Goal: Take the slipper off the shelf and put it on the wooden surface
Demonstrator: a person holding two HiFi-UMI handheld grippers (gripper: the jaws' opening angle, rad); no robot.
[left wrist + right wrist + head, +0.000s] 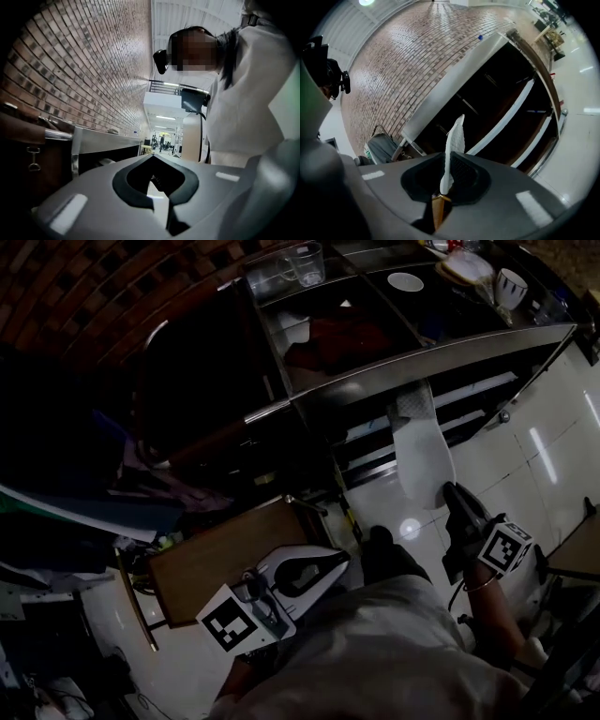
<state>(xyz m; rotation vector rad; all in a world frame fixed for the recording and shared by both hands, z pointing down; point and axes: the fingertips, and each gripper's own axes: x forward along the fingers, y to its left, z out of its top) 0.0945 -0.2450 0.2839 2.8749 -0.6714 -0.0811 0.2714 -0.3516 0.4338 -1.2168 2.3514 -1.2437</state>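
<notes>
In the head view a white slipper (422,451) hangs in front of the steel shelf unit (431,354), its far end by the lower shelf rails. My right gripper (457,495) is shut on the slipper's near end. Seen edge-on in the right gripper view, the slipper (453,145) stands up as a thin white strip between the pads of the right gripper (443,187). The wooden surface (220,559) lies low at the left. My left gripper (323,568) hovers by its right edge, shut and empty. The left gripper (153,159) shows its tips meeting.
On top of the shelf unit stand a glass cup (305,263), a white plate (405,281) and a striped mug (511,285). A dark red cloth (342,338) lies on the shelf below. Glossy floor tiles (530,474) spread to the right. Bundled fabric (150,484) fills the left.
</notes>
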